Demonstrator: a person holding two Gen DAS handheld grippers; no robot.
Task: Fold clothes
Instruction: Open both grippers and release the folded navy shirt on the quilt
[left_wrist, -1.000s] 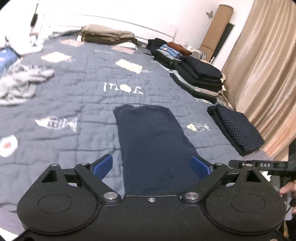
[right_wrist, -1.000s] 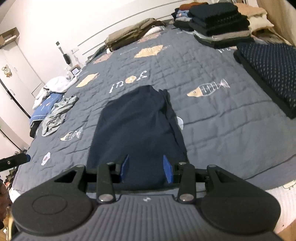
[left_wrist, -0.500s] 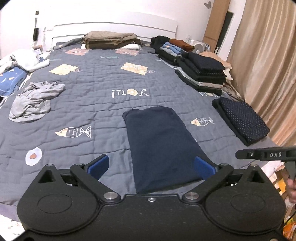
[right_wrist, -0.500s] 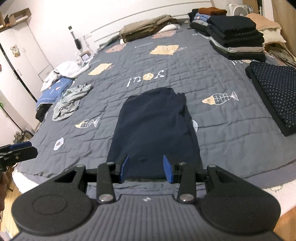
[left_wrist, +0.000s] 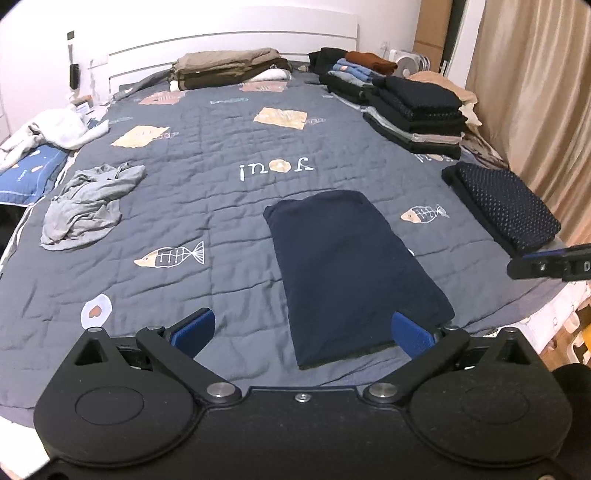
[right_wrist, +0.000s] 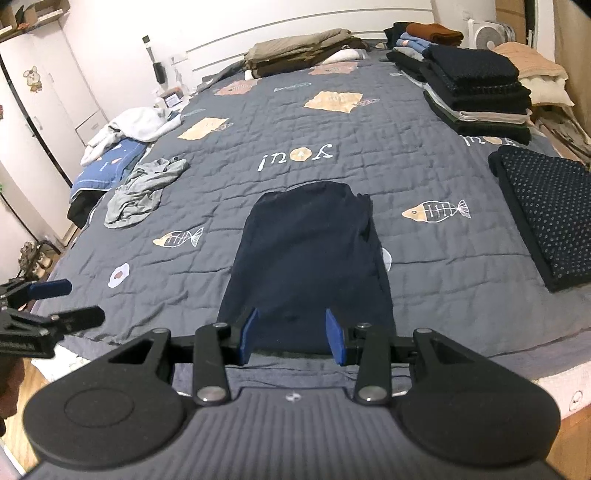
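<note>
A dark navy garment (left_wrist: 351, 273) lies folded into a long flat rectangle on the grey quilt (left_wrist: 221, 206), its near end at the bed's front edge. It also shows in the right wrist view (right_wrist: 310, 266). My left gripper (left_wrist: 301, 332) is wide open and empty, held above and short of the garment's near end. My right gripper (right_wrist: 291, 338) is open and empty, back from the same end. The right gripper's tip shows at the right of the left wrist view (left_wrist: 550, 264). The left gripper shows at the left of the right wrist view (right_wrist: 44, 306).
A crumpled grey garment (left_wrist: 88, 206) lies at the left. A folded dotted dark garment (left_wrist: 506, 210) lies at the right edge. Stacks of folded clothes (left_wrist: 417, 110) stand at the back right and by the headboard (left_wrist: 229, 68). A curtain (left_wrist: 535, 92) hangs at the right.
Both grippers have pulled back and risen from the navy garment, so more of the bed shows. The garment lies as before.
</note>
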